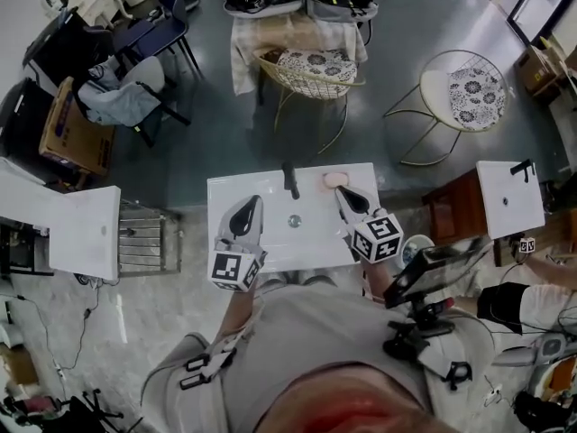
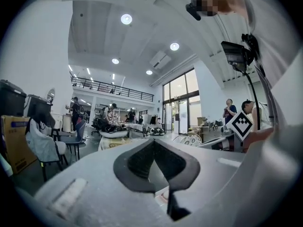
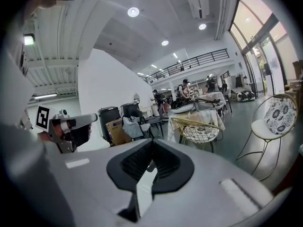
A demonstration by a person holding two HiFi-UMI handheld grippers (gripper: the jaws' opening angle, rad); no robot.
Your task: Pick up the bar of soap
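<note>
Both grippers are over the white washbasin (image 1: 311,242), and the bar of soap (image 1: 335,180) lies pink on the basin's far right corner, to the right of the black faucet (image 1: 290,180). The right gripper (image 1: 350,198) hangs just beside the soap, nose pointing at it, with its jaws pressed together and nothing between them. The left gripper (image 1: 245,216) hangs over the basin's left side, well apart from the soap, its jaws also together and empty. The drain (image 1: 294,221) sits between the two grippers. The soap is untouched on the rim.
</note>
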